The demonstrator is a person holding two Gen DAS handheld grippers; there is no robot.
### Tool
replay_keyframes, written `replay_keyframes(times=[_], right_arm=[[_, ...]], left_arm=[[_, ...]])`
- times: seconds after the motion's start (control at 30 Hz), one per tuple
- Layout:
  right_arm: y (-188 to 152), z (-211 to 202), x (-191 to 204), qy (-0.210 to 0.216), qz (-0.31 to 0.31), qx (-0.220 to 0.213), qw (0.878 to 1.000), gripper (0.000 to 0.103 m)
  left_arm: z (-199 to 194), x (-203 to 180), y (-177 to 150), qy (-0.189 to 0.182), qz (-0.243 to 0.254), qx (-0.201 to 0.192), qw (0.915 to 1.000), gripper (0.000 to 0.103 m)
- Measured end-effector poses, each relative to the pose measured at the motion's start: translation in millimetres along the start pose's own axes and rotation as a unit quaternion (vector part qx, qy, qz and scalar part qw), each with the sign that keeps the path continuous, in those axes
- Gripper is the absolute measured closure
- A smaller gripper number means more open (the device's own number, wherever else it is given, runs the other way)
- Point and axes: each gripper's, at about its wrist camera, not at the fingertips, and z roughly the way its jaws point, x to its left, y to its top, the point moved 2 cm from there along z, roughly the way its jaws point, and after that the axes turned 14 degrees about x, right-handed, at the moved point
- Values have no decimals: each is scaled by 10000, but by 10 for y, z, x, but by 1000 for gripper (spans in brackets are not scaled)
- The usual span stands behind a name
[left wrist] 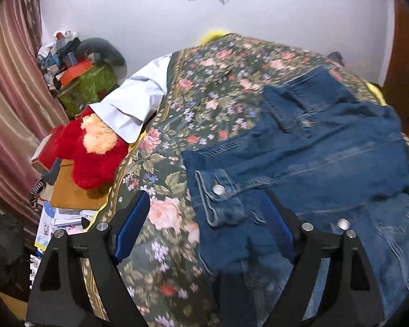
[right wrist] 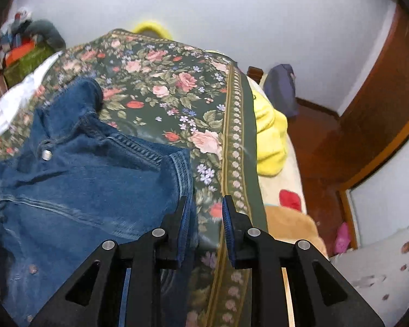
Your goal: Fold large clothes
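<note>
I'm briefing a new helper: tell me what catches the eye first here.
A blue denim jacket lies spread on a flowered bedspread. A red plush toy sits off the bed's left edge, and a yellow blanket bulges along its right edge.

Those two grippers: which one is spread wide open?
The left gripper, its fingers spread wide above the denim jacket. The right gripper has only a narrow gap.

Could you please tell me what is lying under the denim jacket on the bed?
The denim jacket lies on a green floral bedspread. The bedspread shows all around it; whatever lies beneath the jacket's middle is covered.
</note>
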Motion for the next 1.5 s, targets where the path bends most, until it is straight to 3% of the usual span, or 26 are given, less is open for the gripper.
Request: replay_keyframes(times=[0.2,0.33,0.43,0.6,0.67,0.8,0.97,1.03,1.1,1.17,1.4,1.5], right_arm=[[-385,-537,8,348,-179,-269,9989,84],[-775,-852,46,980,-434,-167,9941,84],[-1148,-988,135,1214,-642,-22,9905,84],[-1649,-757,312,1650,-759,867,9795,84],[-1885,-575,384,1605,-843,1264,9753,84],[-2152,-476,340,1065,-944,1278,9815,84],[-2384,-557,57,1607,-508,1214,9782,84],[-2430,-576,-12,1744,-378,1156,9771,78],[-2473,-590,-69,1429,-257,1105,9832,39],[-2505,-654,-121,1170,-190,928,9886,28],[-2546,-876,-343,1749,260,800,9810,28],[-2578,-955,-339,2162,496,765,9721,28]], left_arm=[[-234,-81,-357,-222,-7,13,9998,19],[-235,-69,-591,-360,-121,174,9991,19],[-158,-39,-783,-431,-239,376,9981,19],[57,-21,-1162,-439,-360,807,9951,19],[121,-7,-1308,-434,-395,928,9940,19],[256,15,-1585,-375,-386,1188,9915,19],[311,67,-1810,-419,-421,1286,9899,19],[324,113,-1877,-486,-521,1315,9887,19],[342,154,-1936,-578,-642,1318,9875,19],[378,170,-2003,-713,-715,1400,9850,19],[513,104,-2234,-1185,-1025,1715,9727,19],[592,85,-2314,-1354,-1322,1807,9652,19]])
